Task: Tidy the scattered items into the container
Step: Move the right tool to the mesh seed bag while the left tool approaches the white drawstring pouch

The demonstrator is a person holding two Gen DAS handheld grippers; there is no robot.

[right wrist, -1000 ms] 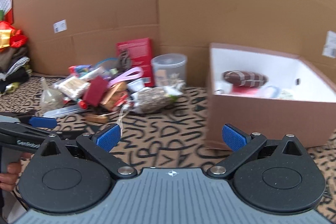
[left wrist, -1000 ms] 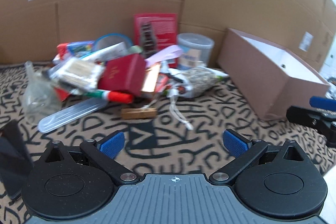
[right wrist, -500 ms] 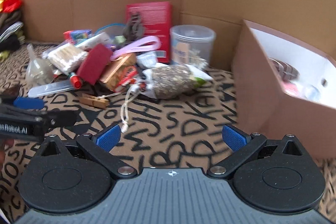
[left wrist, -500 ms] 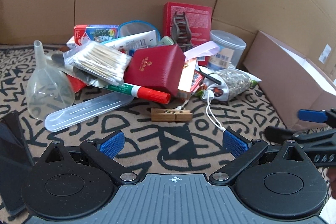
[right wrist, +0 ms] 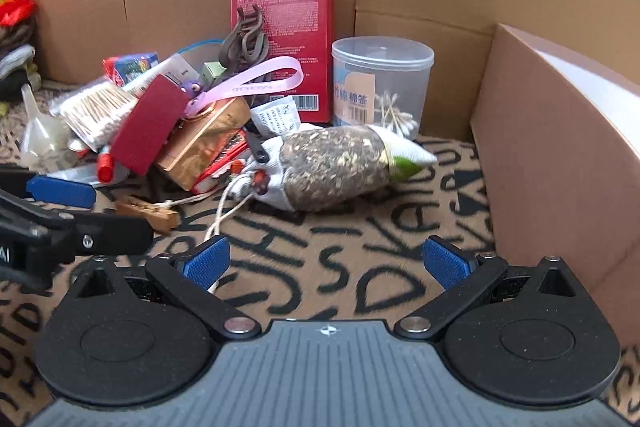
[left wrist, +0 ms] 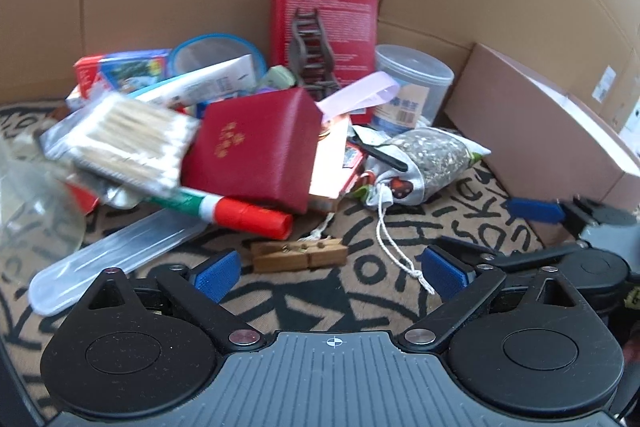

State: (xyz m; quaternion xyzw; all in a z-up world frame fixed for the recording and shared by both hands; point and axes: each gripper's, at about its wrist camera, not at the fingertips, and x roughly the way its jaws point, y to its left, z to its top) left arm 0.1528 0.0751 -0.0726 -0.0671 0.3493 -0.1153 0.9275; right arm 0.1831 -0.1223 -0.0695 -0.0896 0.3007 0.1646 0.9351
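A pile of scattered items lies on the patterned rug: a red gift box [left wrist: 256,147], a red-capped marker [left wrist: 240,213], a pack of cotton swabs [left wrist: 124,139] and a seed bag [right wrist: 332,167]. A wooden clothespin [left wrist: 299,255] lies just ahead of my left gripper [left wrist: 331,275], in line with the gap. Its jaws are closing but still wide, and the pads touch nothing. My right gripper [right wrist: 326,263] hangs open over bare rug, short of the seed bag, with a white cord by its left finger. The brown container box [right wrist: 560,155] stands to the right.
Cardboard walls close off the back. A tall red box [right wrist: 284,27] and a clear jar of swabs [right wrist: 380,83] stand against them. A clear funnel [right wrist: 40,135] and a flat clear plastic case [left wrist: 116,259] lie at the left. The two grippers hang close, side by side.
Both grippers have moved down and forward toward the pile, which now looms larger. The right gripper has swung left, away from the box opening. The left jaws have narrowed slightly.
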